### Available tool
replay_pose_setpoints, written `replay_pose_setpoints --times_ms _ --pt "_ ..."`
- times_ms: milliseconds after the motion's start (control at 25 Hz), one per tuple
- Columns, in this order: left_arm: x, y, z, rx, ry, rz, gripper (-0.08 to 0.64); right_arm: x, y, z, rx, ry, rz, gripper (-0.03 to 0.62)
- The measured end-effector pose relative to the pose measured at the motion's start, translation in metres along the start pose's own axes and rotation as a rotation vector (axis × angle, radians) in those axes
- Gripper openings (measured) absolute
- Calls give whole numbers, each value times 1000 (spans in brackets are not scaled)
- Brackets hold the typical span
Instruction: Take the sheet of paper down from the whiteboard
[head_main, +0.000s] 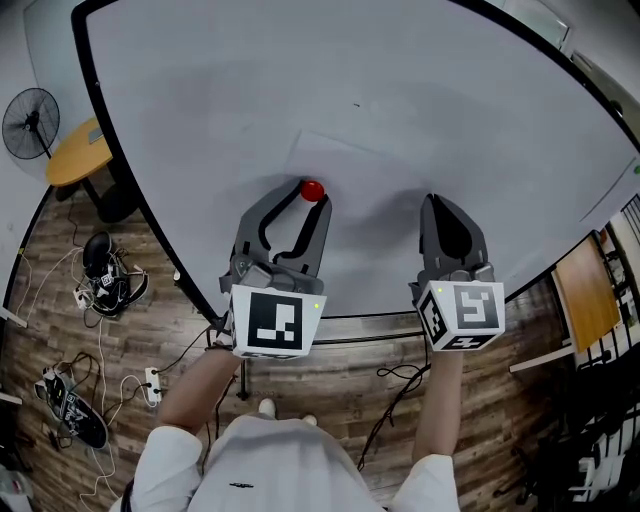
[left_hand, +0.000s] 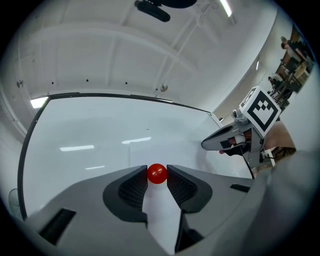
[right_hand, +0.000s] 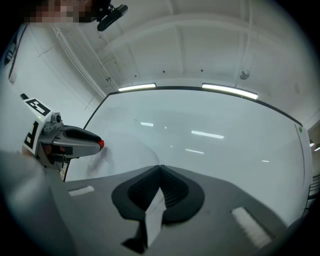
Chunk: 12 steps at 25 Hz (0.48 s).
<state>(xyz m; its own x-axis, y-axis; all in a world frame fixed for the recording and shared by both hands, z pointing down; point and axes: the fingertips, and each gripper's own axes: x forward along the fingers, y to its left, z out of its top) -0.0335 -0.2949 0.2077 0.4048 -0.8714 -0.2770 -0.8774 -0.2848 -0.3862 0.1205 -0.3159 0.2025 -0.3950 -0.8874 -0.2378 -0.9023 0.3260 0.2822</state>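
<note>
A white sheet of paper (head_main: 365, 180) lies faintly outlined against the whiteboard (head_main: 300, 70). A round red magnet (head_main: 312, 190) sits near its left part. My left gripper (head_main: 312, 197) is shut on that magnet (left_hand: 157, 173), one pad on each side of the ball. My right gripper (head_main: 433, 202) stands to the right with its jaws shut. In the right gripper view a lifted, curving edge of the paper (right_hand: 127, 150) runs into the tips of my right gripper (right_hand: 160, 167), which pinch it. The left gripper (right_hand: 98, 143) shows at that view's left, red at its tip.
The whiteboard's dark frame (head_main: 400, 318) runs just under both grippers. On the wooden floor at the left lie cables, a power strip (head_main: 152, 384) and shoes (head_main: 105, 275). A fan (head_main: 30, 122) and a round yellow table (head_main: 80, 155) stand far left, a wooden table (head_main: 585, 290) at the right.
</note>
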Motion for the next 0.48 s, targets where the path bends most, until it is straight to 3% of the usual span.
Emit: replay_pose_setpoints --times_ms 480 --pt "-31 5 -21 -104 48 -10 123 -38 9 -19 52 3 -68 9"
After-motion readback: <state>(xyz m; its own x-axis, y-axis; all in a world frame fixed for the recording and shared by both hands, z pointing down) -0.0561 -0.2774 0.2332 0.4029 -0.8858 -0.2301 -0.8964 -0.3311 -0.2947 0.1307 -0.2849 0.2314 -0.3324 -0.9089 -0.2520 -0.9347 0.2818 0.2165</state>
